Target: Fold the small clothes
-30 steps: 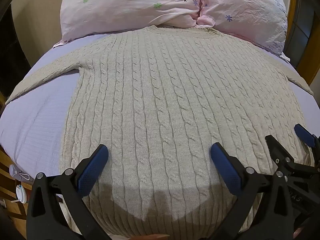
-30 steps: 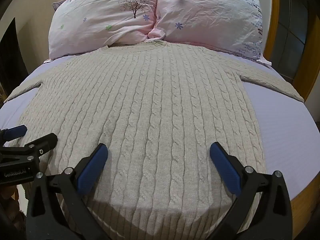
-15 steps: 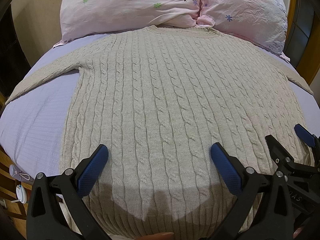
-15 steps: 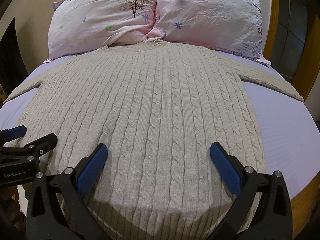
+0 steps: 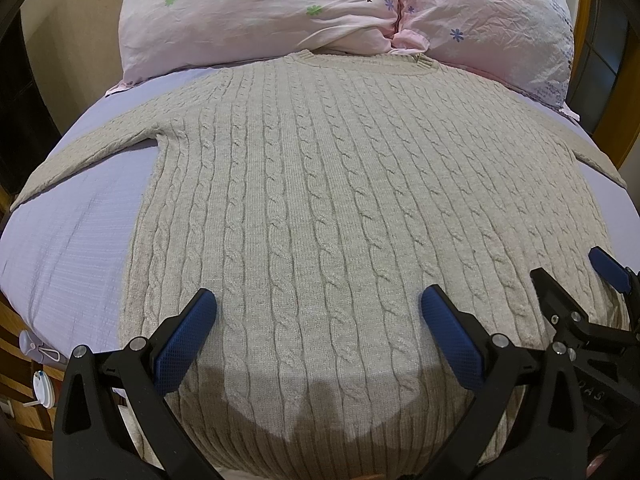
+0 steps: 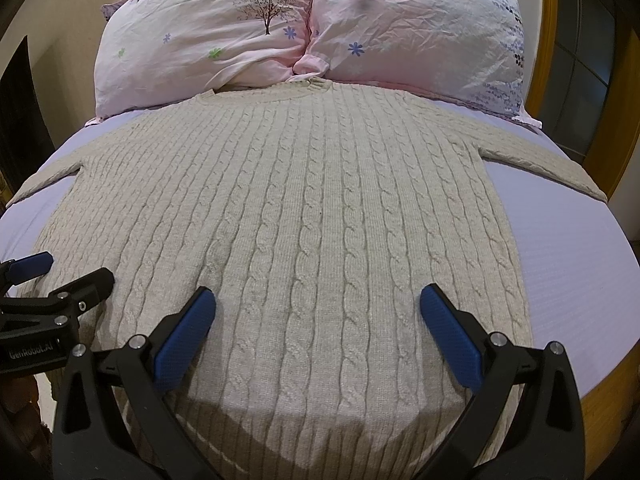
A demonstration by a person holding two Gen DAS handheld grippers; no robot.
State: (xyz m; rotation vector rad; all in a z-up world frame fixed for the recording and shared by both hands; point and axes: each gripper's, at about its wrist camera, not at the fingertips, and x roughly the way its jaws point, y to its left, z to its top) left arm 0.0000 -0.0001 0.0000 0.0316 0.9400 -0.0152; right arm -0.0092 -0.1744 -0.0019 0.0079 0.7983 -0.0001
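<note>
A beige cable-knit sweater (image 5: 320, 184) lies flat and face up on the bed, collar toward the pillows, both sleeves spread out to the sides; it also shows in the right wrist view (image 6: 312, 208). My left gripper (image 5: 318, 322) is open and empty, hovering above the sweater's lower left part near the hem. My right gripper (image 6: 318, 322) is open and empty above the lower right part. The right gripper also shows at the right edge of the left wrist view (image 5: 576, 280). The left gripper shows at the left edge of the right wrist view (image 6: 60, 276).
The bed has a lavender sheet (image 5: 68, 240) and two pink floral pillows (image 6: 208, 40) at the head. A wooden bed frame (image 6: 596, 396) edges the right side. Small white items (image 5: 40, 388) sit on wooden furniture below the bed's left edge.
Both grippers have stayed open and nearly still over the hem. The views have shifted only very slightly.
</note>
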